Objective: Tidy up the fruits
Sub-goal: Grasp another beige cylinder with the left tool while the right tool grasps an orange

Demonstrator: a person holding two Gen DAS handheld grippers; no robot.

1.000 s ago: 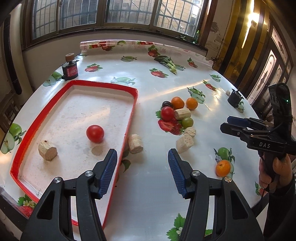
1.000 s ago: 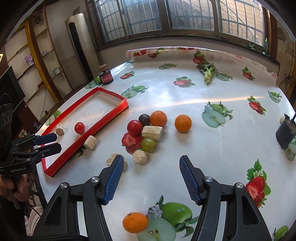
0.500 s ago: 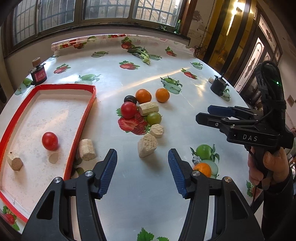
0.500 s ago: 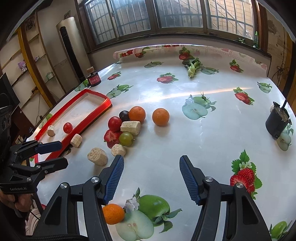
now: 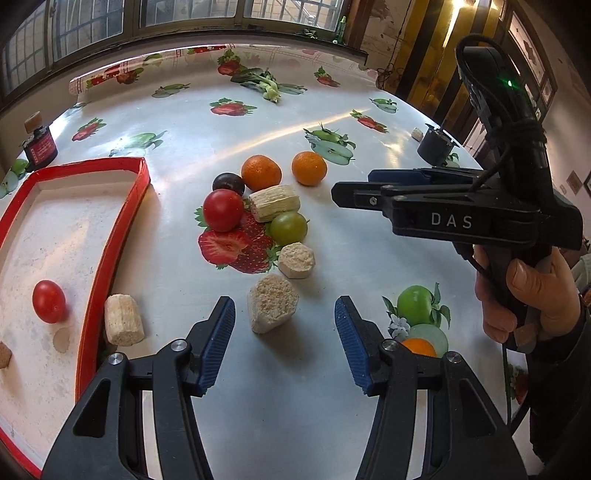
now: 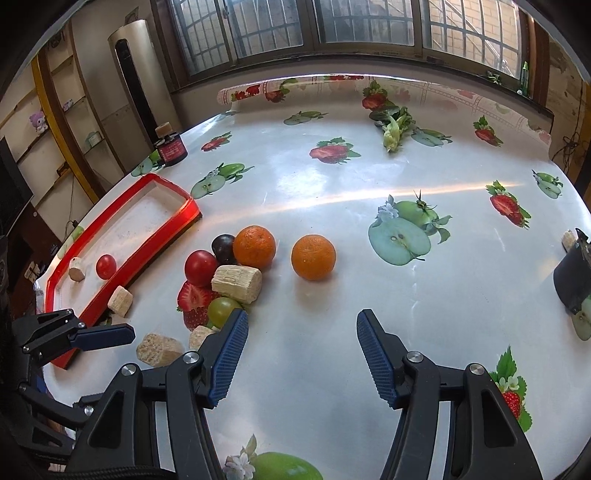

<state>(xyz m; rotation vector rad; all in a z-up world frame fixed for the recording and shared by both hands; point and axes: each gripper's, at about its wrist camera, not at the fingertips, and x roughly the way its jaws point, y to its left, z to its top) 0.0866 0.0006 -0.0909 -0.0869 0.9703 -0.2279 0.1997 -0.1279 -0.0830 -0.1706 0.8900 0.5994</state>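
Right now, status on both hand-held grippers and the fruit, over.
Left hand-held gripper closing, empty, beige chunk just ahead. Right hand-held gripper closing, empty. One tomato in red tray; oranges outside. Nothing blocking.

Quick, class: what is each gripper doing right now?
Left gripper: jaws closing, nothing held; a beige chunk lies just ahead.
Right gripper: jaws closing, nothing between them.

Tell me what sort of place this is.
Probably a room in a home, perhaps a dining area: a table under a fruit-print oilcloth, barred windows along the wall, and a tall standing air conditioner beside shelves.
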